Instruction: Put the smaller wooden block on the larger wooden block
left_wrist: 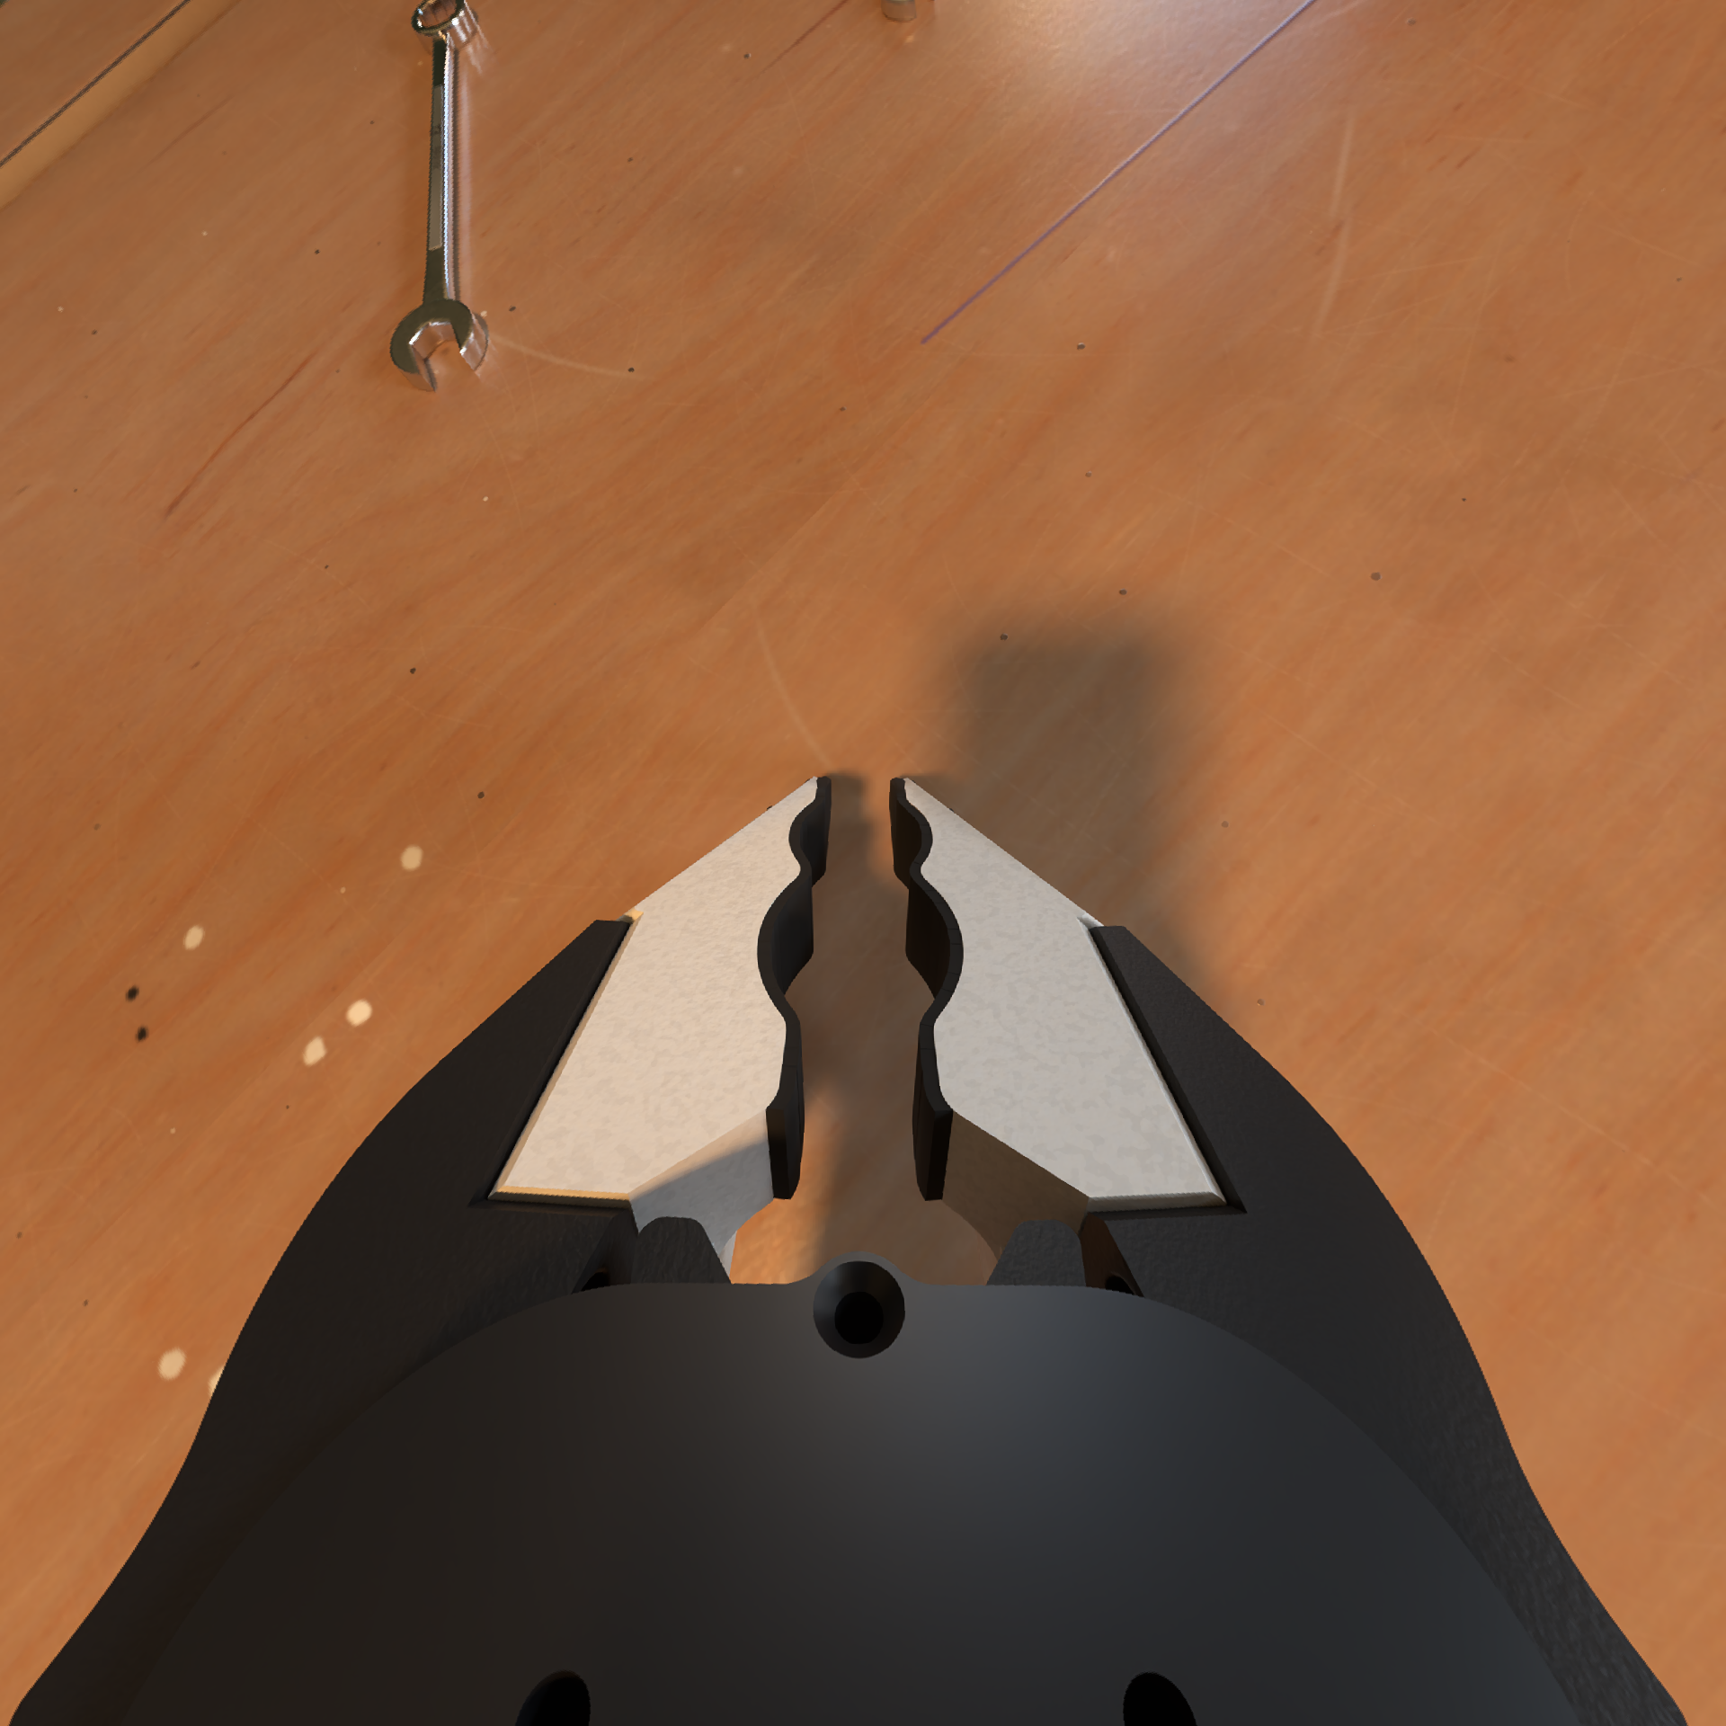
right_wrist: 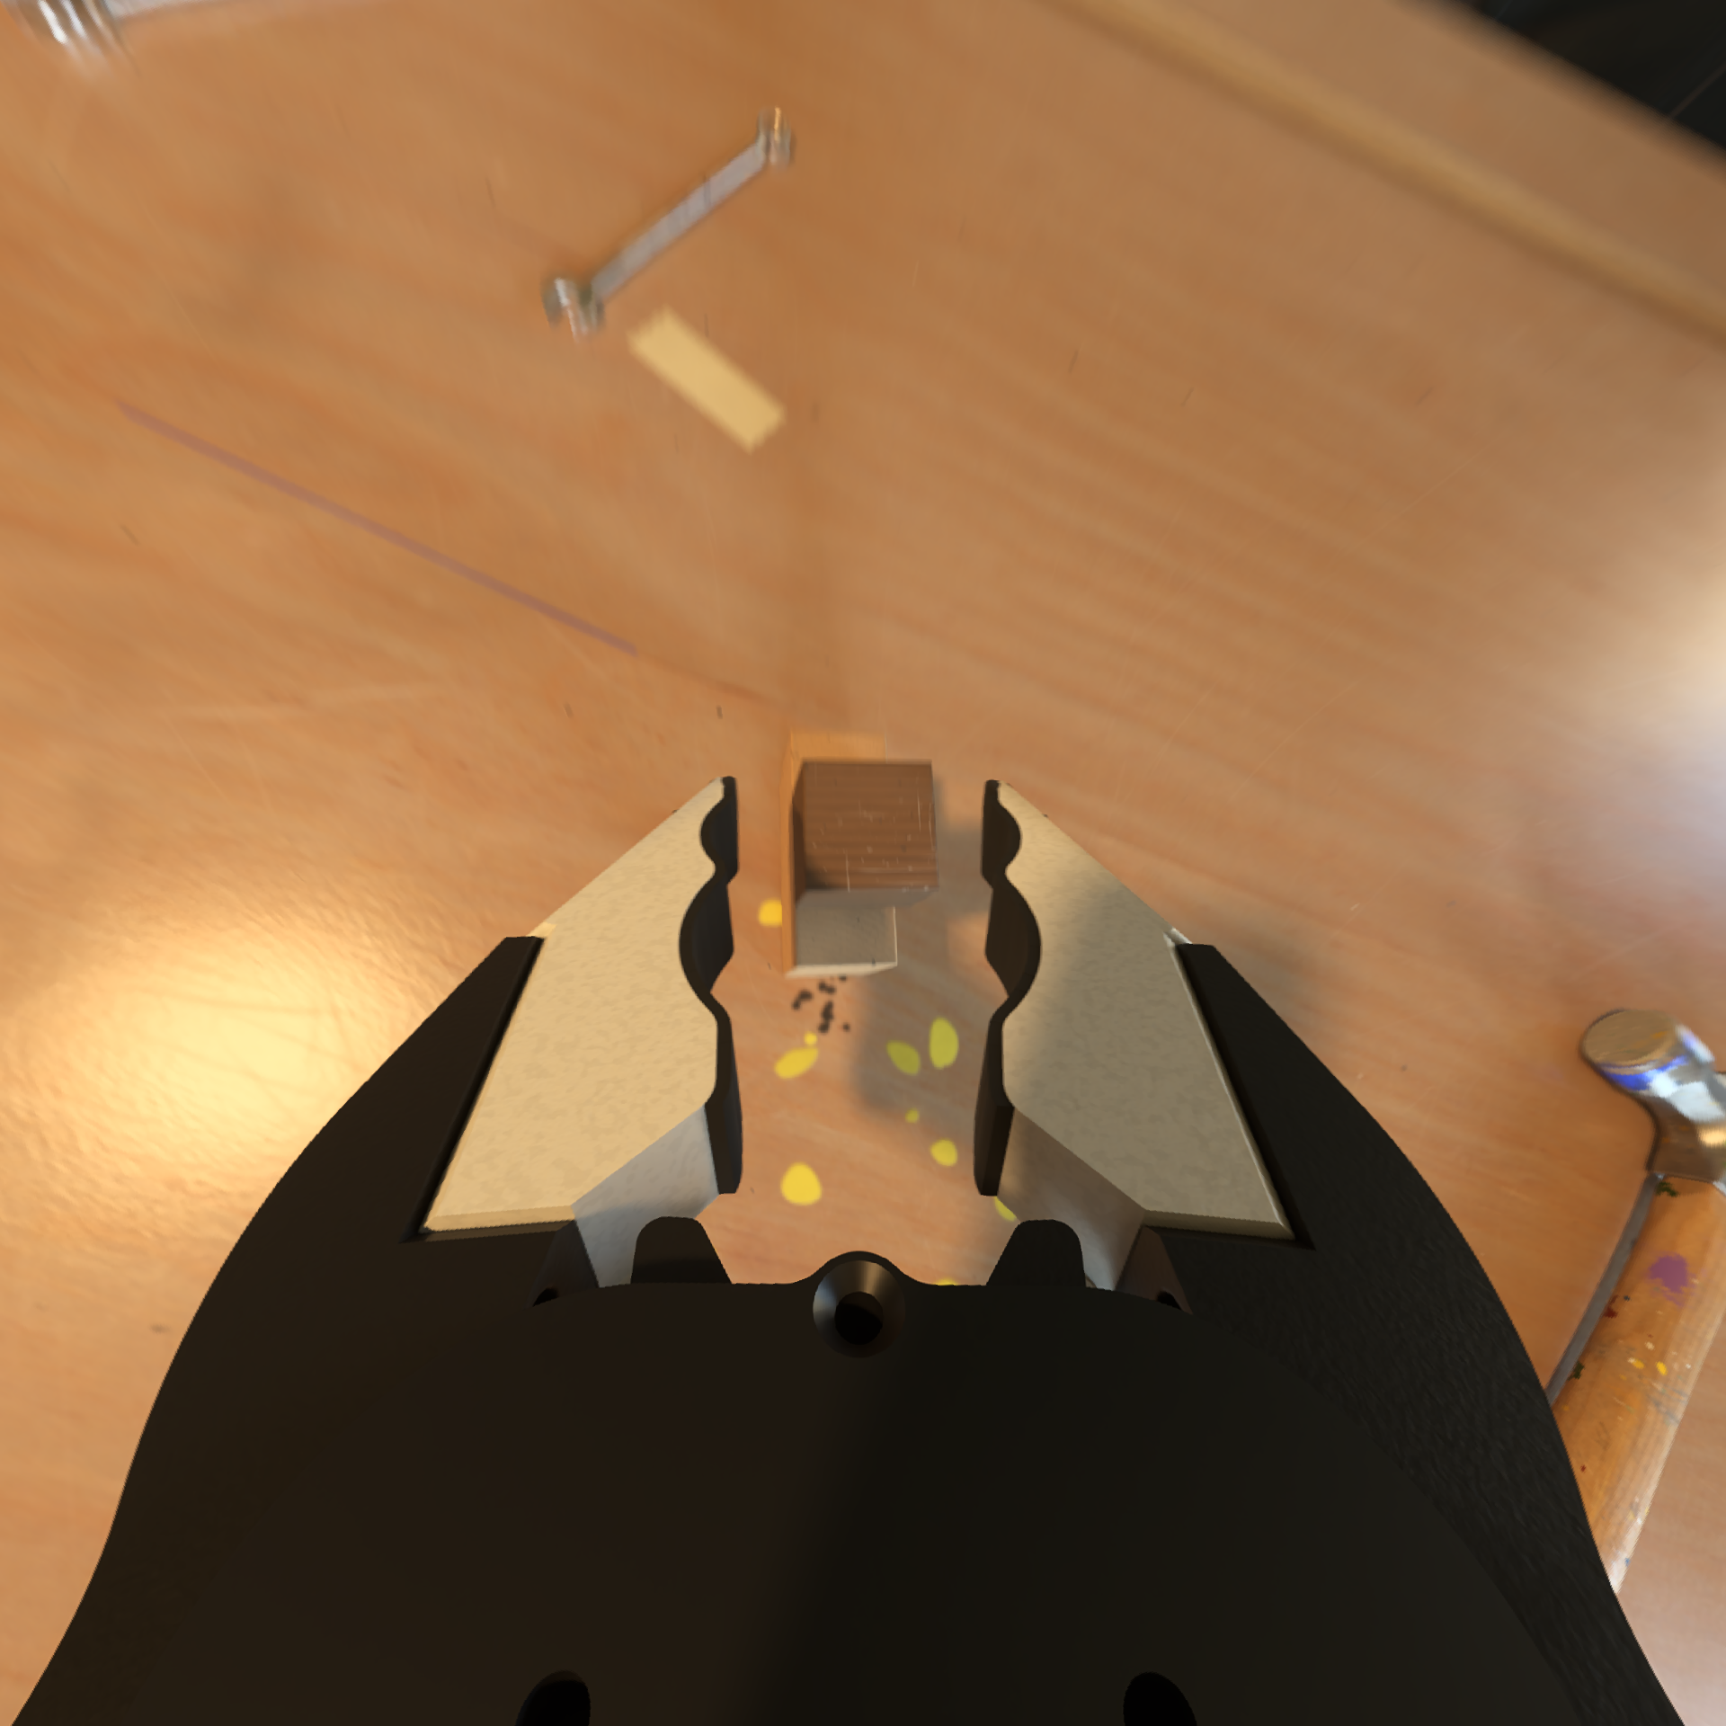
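In the right wrist view a small dark brown wooden block (right_wrist: 864, 827) sits on top of a larger, lighter wooden block (right_wrist: 845, 934). It covers the far part of that block and overhangs it to the right. My right gripper (right_wrist: 859, 794) is open, with one finger on each side of the small block and neither touching it. My left gripper (left_wrist: 859, 789) has its jaws almost together with only a narrow slit between them. It holds nothing and hovers over the bare wooden tabletop (left_wrist: 1214, 467). No block shows in the left wrist view.
A steel wrench (left_wrist: 439, 196) lies far left in the left wrist view. In the blurred right wrist view another wrench (right_wrist: 668, 224) and a pale flat rectangular piece (right_wrist: 705, 388) lie farther off. A hammer (right_wrist: 1662, 1121) lies at the right. Yellow paint spots (right_wrist: 799, 1186) mark the table.
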Available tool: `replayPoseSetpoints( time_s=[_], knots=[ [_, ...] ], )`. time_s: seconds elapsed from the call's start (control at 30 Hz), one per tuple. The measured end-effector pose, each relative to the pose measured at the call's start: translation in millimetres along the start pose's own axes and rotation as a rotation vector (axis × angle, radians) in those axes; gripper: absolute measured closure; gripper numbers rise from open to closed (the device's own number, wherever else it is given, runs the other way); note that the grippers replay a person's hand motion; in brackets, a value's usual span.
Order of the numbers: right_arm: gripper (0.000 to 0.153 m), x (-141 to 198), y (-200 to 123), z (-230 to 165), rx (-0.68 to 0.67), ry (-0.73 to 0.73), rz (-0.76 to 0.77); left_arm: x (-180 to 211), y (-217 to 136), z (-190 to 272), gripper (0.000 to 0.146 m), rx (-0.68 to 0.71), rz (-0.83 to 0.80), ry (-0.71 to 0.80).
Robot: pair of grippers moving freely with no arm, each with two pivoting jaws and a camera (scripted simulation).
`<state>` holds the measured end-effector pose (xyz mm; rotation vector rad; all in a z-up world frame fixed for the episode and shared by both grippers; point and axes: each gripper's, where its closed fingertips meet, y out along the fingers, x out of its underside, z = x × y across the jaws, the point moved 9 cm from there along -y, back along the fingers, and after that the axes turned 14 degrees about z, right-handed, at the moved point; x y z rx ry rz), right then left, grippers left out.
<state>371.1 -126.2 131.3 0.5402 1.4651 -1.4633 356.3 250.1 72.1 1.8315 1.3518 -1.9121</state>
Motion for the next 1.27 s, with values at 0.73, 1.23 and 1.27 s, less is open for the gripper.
replayPoseSetpoints(
  time_s=[0.73,1.23,1.27],
  knots=[
    [0.082,-75,22,-160,-0.470,-0.241,-0.033,1,0,0,0.134,0.005,0.001,-0.013],
    [0.061,-66,82,-168,-0.623,-0.233,-0.053,1,-1,-1,0.134,0.017,0.002,-0.010],
    [0.056,-67,82,-167,-0.632,-0.242,-0.040,1,-1,-2,0.133,0.018,0.001,-0.015]
  ],
)
